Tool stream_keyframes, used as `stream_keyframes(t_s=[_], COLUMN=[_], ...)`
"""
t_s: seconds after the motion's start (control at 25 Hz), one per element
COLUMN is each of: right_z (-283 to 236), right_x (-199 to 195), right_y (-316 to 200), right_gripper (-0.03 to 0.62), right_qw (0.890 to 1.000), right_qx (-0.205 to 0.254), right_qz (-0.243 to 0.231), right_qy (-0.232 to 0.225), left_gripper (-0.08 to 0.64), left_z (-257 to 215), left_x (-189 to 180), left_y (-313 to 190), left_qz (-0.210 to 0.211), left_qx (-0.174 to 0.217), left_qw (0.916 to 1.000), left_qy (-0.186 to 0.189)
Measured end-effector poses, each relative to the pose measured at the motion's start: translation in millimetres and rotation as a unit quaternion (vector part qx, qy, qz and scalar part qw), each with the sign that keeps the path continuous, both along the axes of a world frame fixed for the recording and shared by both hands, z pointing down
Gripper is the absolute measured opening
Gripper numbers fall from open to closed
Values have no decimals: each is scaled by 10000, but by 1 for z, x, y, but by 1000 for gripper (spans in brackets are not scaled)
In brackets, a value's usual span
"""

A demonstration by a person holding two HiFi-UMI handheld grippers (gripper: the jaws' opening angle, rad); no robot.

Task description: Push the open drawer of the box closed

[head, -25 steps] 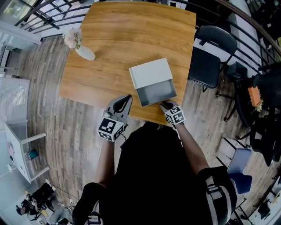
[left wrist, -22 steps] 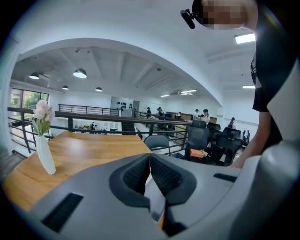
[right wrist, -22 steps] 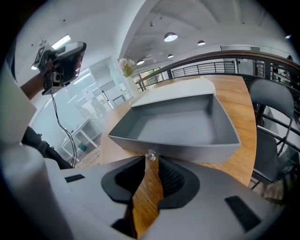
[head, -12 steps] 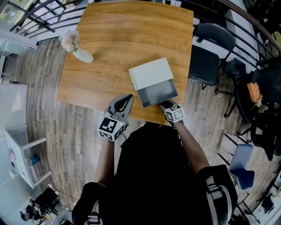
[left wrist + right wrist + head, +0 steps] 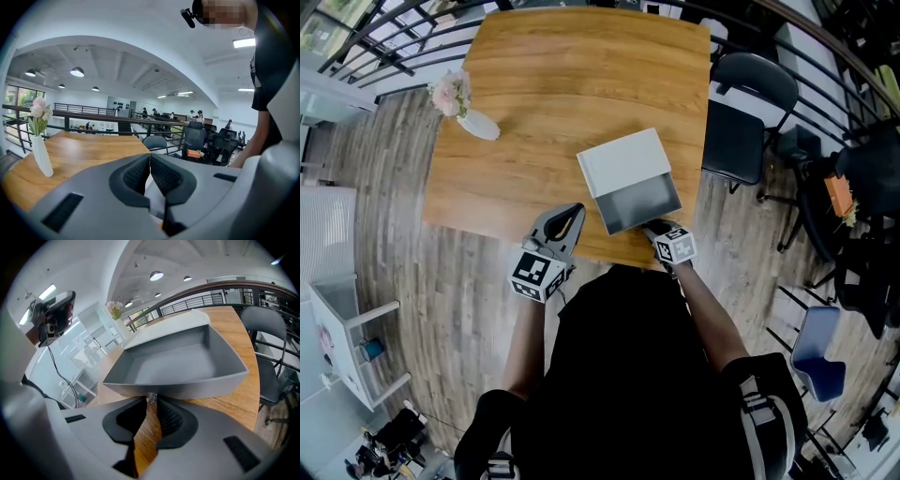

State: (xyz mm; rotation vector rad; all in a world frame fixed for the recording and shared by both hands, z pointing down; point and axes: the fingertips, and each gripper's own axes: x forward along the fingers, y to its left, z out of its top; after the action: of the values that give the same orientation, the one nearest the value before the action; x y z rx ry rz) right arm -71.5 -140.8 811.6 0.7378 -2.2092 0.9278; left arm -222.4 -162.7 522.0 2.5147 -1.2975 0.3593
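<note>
Pushing straight ahead and level looks wisest here, since the right gripper (image 5: 150,404) pinches the small clear knob (image 5: 151,397) of the open drawer (image 5: 178,363) between its fingertips, the box (image 5: 623,161) just beyond them, while the left gripper (image 5: 149,158), fingers closed on nothing, hangs off to their left.

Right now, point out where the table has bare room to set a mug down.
Widest bare patch: the table's far half, beyond the vase and the box. A smaller one lies between vase and box. Crowded: the near edge, with the open drawer, the right gripper closed on its knob, and the shut left gripper.
</note>
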Motion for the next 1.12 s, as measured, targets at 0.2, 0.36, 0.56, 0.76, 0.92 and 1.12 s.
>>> stream_keyframes(t_s=[0.2,0.36,0.56,0.76,0.92,1.12], right_z=[-2,-7,-11,-8,-17,-17], right_x=[-2,-8,-15,-18,-17,-18], right_y=[1,-4,-19,-23,-28,-34], right_gripper=[83,83,83,83,83,83], right_qw=[9999,9996,9994,9996,9998,9999], right_qx=[-41,14,73,47,75,46], right_qz=[120,229,302,263,171,129], right_qy=[-24,-137,-138,-44,-26,-32], left_gripper=[23,23,23,23,23,23], left_z=[1,0,-1,-5,-14,-15], left_x=[-8,-13,-15,-10,1,7], left_y=[1,-2,-12,-16,-22,-21], left_qz=[-8,0,72,194,239,258], left_qx=[-19,17,25,30,132,149], left_qw=[10000,10000,9999,9998,9996,9995], left_qy=[46,74,103,103,104,73])
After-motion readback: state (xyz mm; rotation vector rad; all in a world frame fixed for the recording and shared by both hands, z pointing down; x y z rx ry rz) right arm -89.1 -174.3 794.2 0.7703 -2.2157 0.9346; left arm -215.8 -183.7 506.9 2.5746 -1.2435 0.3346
